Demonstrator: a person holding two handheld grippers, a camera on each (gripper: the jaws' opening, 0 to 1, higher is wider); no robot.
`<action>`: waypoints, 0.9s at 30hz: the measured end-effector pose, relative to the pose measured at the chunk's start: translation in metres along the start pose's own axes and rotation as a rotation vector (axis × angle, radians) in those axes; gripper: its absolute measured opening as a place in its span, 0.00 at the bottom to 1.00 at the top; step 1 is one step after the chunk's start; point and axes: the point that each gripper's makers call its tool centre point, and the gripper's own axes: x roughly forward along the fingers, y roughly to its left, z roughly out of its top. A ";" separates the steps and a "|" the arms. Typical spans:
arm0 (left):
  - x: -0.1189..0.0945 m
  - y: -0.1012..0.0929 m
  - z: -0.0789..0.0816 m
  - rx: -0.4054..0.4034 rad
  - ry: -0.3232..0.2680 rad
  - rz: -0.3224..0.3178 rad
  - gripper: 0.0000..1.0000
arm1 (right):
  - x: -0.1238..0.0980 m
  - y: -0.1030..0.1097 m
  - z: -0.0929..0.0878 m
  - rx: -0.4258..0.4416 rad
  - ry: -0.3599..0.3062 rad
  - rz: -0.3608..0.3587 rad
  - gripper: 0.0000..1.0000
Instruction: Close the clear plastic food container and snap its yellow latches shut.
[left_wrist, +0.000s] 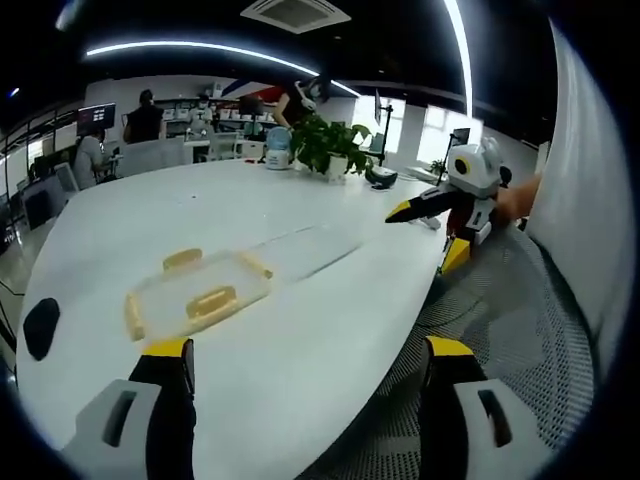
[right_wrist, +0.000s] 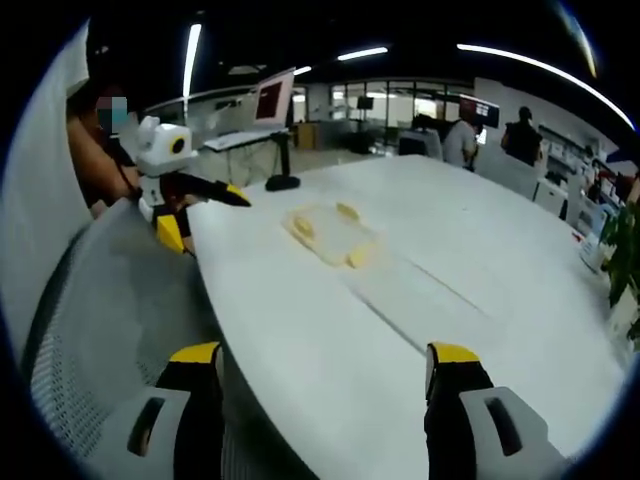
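Left gripper (left_wrist: 305, 365) hangs with jaws spread wide, grasping nothing, over the table's (left_wrist: 300, 210) near edge; the clear container (left_wrist: 197, 292) with yellow latches (left_wrist: 182, 259) lies just inside that edge. Right gripper (right_wrist: 325, 370) likewise gapes, released.

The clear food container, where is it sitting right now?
The clear container lies on the white table near its edge, ahead of the left gripper; both grippers hang clear of it.
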 end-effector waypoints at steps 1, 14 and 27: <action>0.000 0.000 -0.001 0.002 0.002 -0.004 0.95 | 0.000 0.000 -0.001 -0.007 0.007 0.002 0.84; 0.000 0.011 0.004 0.019 0.000 0.010 0.95 | 0.012 -0.005 0.007 -0.037 0.026 0.014 0.82; 0.002 0.026 0.004 0.025 0.016 0.015 0.94 | 0.022 -0.013 0.012 -0.038 0.030 0.018 0.81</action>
